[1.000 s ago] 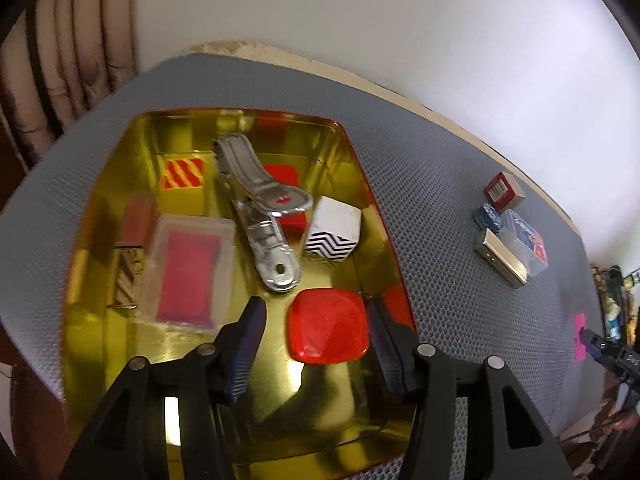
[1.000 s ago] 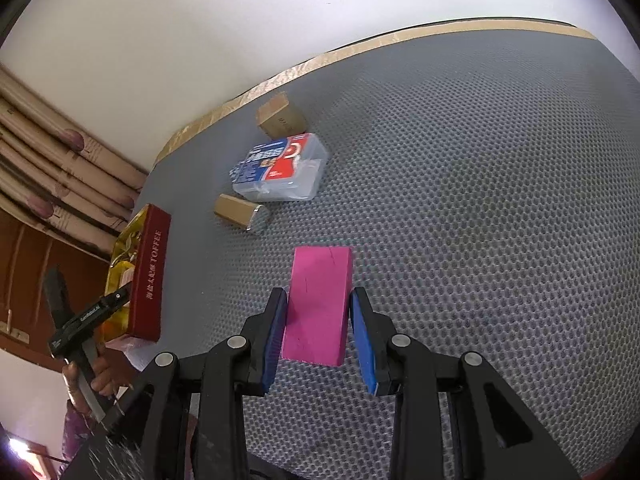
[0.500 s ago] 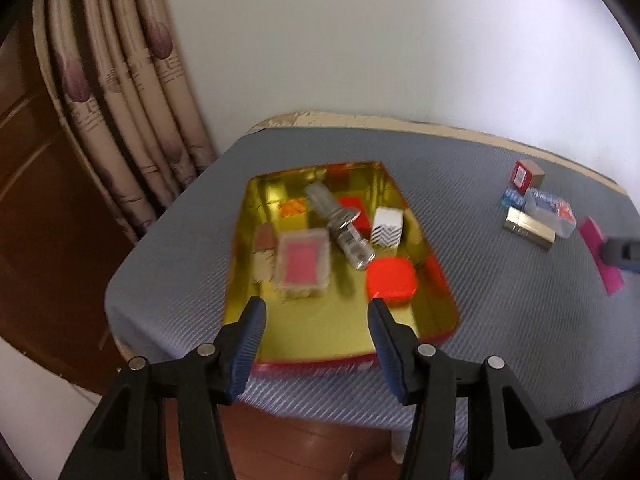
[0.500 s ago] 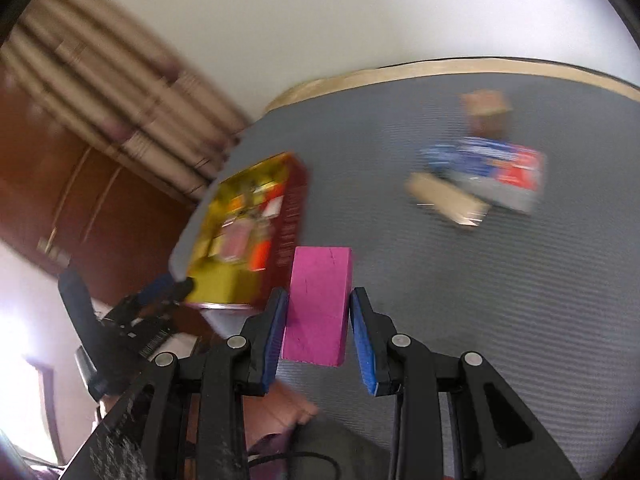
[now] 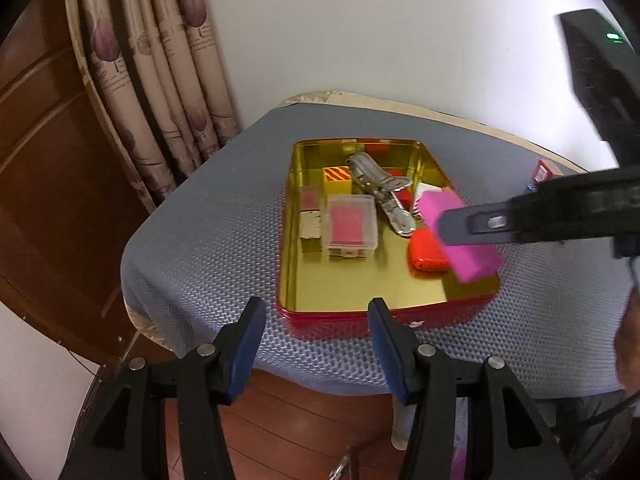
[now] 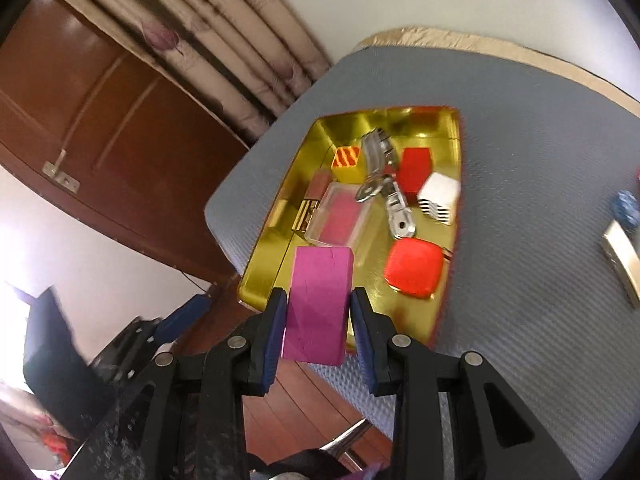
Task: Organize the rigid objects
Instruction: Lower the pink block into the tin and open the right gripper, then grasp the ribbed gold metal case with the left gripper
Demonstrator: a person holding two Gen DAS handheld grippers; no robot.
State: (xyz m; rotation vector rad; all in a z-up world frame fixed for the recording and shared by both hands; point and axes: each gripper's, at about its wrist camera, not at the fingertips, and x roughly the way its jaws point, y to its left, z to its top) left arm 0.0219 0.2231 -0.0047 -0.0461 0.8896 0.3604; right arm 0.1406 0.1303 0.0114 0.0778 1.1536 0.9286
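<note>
The right gripper [image 6: 319, 320] holds a bright magenta rectangular block [image 6: 320, 300] between its blue-padded fingers [image 6: 276, 320], jaws closed narrowly on the block's two long sides; the block hangs in the air above the near end of a shallow gold-lined metal tin with a red outer wall [image 5: 384, 314], which sits on a grey honeycomb-textured table mat [image 5: 224, 216]; in the left wrist view the same block [image 5: 470, 254] appears over the tin's right-hand part, partly covering a glossy red rounded-square piece [image 5: 426, 254]. The left gripper [image 5: 316, 344] hangs off the table's near edge, jaws spread wide and holding nothing. Inside the tin lie a clear plastic case with a red insert [image 5: 351, 226], a shiny silver metal clip [image 5: 380, 190], a small cube with orange and yellow stripes [image 5: 337, 175], and a white cube with black zigzag lines [image 6: 438, 198]; a patterned beige curtain [image 5: 160, 68] hangs beyond the table.
</note>
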